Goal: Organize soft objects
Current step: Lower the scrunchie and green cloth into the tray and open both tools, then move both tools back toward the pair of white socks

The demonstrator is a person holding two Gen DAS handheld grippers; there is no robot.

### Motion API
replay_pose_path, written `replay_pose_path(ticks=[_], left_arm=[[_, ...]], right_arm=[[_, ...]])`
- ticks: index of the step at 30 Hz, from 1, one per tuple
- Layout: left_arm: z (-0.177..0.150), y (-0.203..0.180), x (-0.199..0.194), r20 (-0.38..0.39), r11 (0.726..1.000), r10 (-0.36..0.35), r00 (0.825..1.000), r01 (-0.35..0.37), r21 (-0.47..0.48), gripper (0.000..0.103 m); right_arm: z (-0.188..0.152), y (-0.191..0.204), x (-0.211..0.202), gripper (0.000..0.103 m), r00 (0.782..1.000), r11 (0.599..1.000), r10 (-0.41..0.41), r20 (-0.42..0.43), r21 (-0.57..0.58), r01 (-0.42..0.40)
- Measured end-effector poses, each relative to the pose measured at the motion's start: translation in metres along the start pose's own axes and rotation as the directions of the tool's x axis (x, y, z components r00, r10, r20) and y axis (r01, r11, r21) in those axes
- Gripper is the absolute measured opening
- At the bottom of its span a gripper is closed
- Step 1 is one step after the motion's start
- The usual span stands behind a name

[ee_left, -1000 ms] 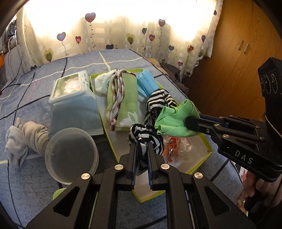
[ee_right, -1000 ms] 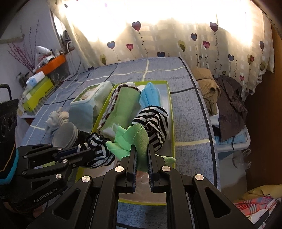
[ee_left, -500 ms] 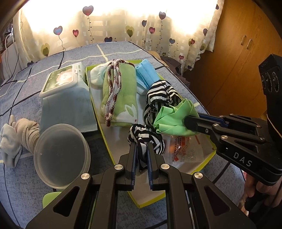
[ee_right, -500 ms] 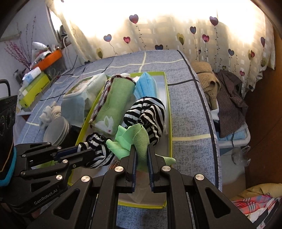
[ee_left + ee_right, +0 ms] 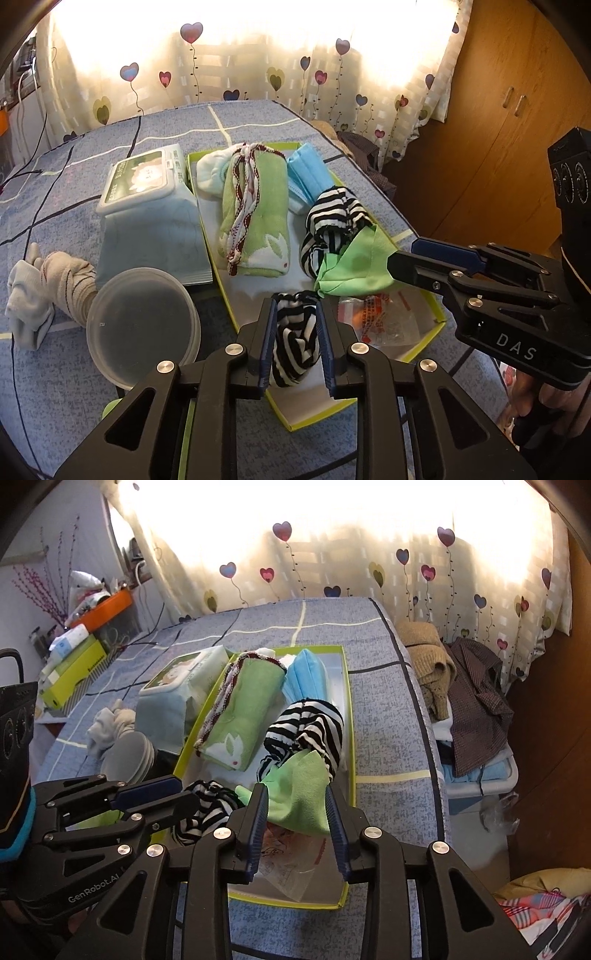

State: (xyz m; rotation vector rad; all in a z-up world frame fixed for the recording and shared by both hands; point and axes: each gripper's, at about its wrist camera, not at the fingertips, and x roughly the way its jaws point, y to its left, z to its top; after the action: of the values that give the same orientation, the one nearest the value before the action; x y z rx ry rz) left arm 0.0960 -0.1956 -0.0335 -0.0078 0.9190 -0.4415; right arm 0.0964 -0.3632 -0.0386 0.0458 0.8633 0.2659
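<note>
Left gripper (image 5: 294,314), fingers apart, straddles a striped sock (image 5: 295,339) at the near end of the yellow-green tray (image 5: 439,326). At 3 o'clock, the right gripper (image 5: 297,801), fingers apart, brackets a green cloth (image 5: 299,797). Farther along the tray, at 12 o'clock, lie a green towel (image 5: 258,218) and blue masks (image 5: 308,177).

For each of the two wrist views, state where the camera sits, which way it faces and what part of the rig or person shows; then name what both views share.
Left wrist: on the left gripper, facing along its parted fingers over the striped cloth; right gripper enters from the right.
Right wrist: on the right gripper, facing along its parted fingers over the green cloth; left gripper enters lower left.
Shared: tray, green towel, wipes pack.
</note>
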Motion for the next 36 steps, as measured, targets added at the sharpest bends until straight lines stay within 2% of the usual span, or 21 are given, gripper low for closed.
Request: replay_pose_path(ticks=[12, 22, 36], left_arm=[[-0.001, -0.001, -0.032, 0.081, 1.0, -0.002, 0.997, 0.003, -0.012, 0.023], [-0.002, 0.001, -0.06, 0.15, 1.0, 0.005, 0.989, -0.002, -0.019, 0.023], [-0.009, 0.007, -0.087, 0.206, 0.999, 0.02, 0.978, -0.013, -0.033, 0.023]], right_arm=[[0.001, 0.015, -0.028, 0.039, 0.998, 1.0, -0.008, 0.055, -0.023, 0.009], [0.001, 0.032, -0.053, 0.042, 0.994, 0.999, -0.008, 0.107, -0.047, 0.014], [-0.001, 0.048, -0.07, 0.043, 0.991, 0.997, -0.01, 0.135, -0.07, 0.019]])
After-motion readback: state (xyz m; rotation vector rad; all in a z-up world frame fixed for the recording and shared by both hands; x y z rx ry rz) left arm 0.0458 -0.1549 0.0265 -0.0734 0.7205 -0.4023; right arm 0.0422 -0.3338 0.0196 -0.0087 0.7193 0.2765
